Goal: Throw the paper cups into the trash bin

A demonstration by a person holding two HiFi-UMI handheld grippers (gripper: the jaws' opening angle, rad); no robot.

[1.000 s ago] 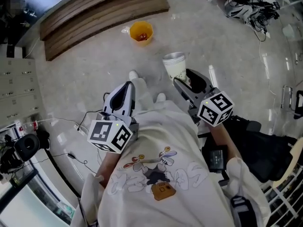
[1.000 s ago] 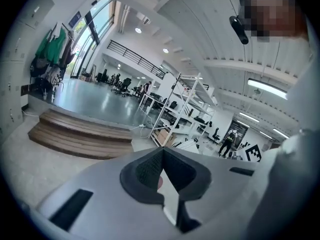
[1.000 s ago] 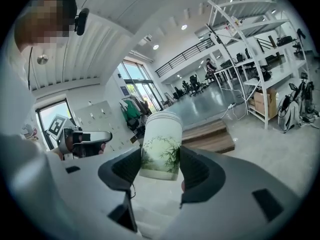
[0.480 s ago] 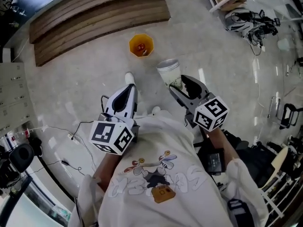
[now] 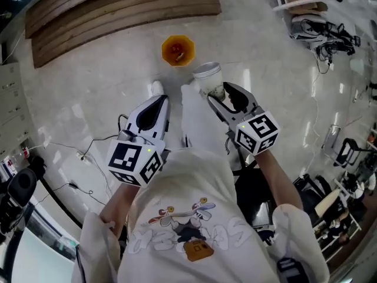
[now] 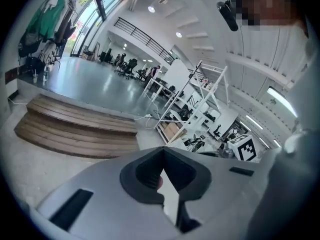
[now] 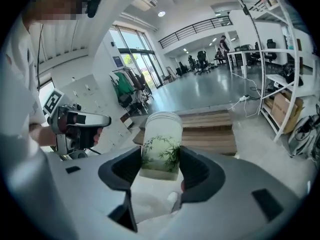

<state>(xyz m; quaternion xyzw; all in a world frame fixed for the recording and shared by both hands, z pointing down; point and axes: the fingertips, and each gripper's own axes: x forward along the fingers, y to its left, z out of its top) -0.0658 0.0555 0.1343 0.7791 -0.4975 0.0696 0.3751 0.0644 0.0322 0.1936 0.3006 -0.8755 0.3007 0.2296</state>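
Observation:
My right gripper [image 5: 222,94] is shut on a white paper cup [image 5: 208,78] with a green bamboo print, held upright over the floor. In the right gripper view the cup [image 7: 161,151] stands between the dark pads [image 7: 125,171] of the right gripper [image 7: 161,170]. A small orange trash bin [image 5: 177,50] stands on the pale floor just beyond the cup, with something red inside it. My left gripper [image 5: 155,104] hangs to the left of the cup, shut with nothing in it. The left gripper [image 6: 162,170] shows its pads closed together.
Wooden steps [image 5: 118,7] run across the floor beyond the bin. Cables [image 5: 76,158] trail on the floor at the left. A helmet and gear [image 5: 321,28] lie by shelving at the upper right. The person's white shoe [image 5: 156,88] is below the bin.
The person has walked forward. The orange bin now lies closer to the cup and both grippers. The right gripper still holds the cup, and the left stays shut.

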